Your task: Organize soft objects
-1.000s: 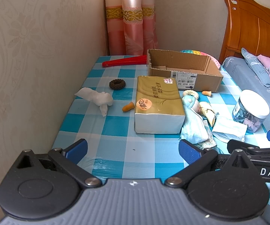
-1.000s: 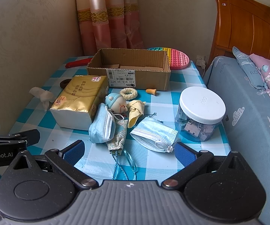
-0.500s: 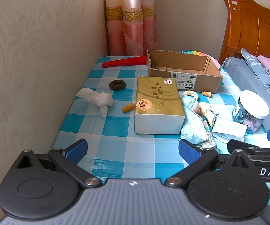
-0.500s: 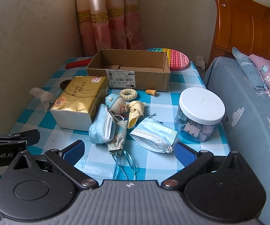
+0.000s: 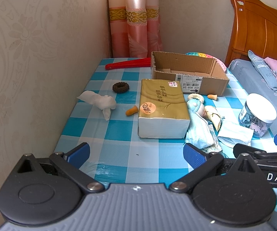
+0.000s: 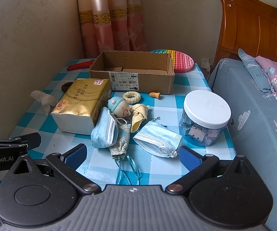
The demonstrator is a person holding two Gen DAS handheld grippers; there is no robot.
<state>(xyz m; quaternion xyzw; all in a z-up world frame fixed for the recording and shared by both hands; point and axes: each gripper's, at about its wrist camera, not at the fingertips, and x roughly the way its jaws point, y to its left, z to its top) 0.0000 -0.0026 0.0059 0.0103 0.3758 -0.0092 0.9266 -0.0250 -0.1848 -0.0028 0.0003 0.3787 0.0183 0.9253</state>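
Lying across a blue-and-white checked desk (image 6: 182, 88), the soft things are seen in a loose cluster: a gold tissue pack (image 6: 80, 104) at the left of the centre, a small doll (image 6: 119, 107) with a pale blue cap just beside it, a folded blue face mask (image 6: 104, 132) touching the doll, and a second face mask (image 6: 157, 139) lying flat nearer the right gripper (image 6: 132, 156). A cream hair tie (image 6: 131, 97) and an orange earplug (image 6: 155, 95) are found just before the open cardboard box (image 6: 132, 75), which is set at the back of the desk. Further left, a crumpled white tissue (image 5: 100, 103), a brown scrunchie (image 5: 120, 87) and another orange earplug (image 5: 131, 112) are spread well apart near the wall side. A clear jar (image 6: 205, 119) with a white lid is stood by the desk's right edge, beside the bed (image 6: 253, 105). A red tool (image 5: 127, 64) and a rainbow pop mat (image 6: 180, 60) are kept behind the box. The jaws of the left gripper (image 5: 136, 154) are held wide apart above the bare near edge of the desk, nothing between them; the right gripper's jaws are likewise apart, over the ribbon ends trailing from the doll. Open cloth is left in front of the tissue pack, while the wall closes the left side.
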